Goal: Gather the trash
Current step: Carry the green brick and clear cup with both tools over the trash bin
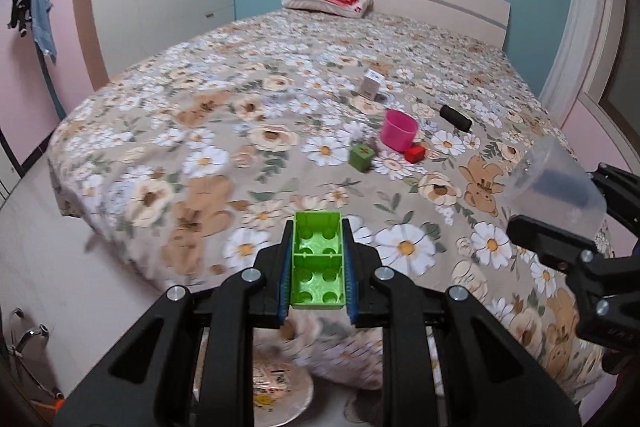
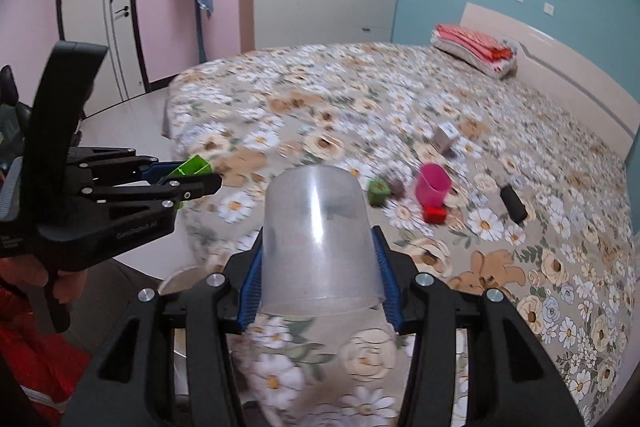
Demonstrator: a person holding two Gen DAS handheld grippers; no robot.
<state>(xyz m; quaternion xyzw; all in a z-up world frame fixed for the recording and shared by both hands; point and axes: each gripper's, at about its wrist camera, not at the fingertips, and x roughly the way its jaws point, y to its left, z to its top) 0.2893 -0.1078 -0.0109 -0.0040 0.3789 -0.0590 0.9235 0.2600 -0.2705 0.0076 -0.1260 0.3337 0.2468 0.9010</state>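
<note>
Both hands are loaded, clear of the floral-sheeted bed. The left hand-held gripper is clamped tight on a lime-green plastic building brick; the right hand-held gripper, part-open, grips an upturned clear plastic cup, presumably carrying both off as trash.

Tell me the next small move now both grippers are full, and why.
Probably carry both loads down to the bin at the foot of the bed and drop them. The left gripper clamps a green block, the right gripper a clear cup; neither can pick up more.
</note>
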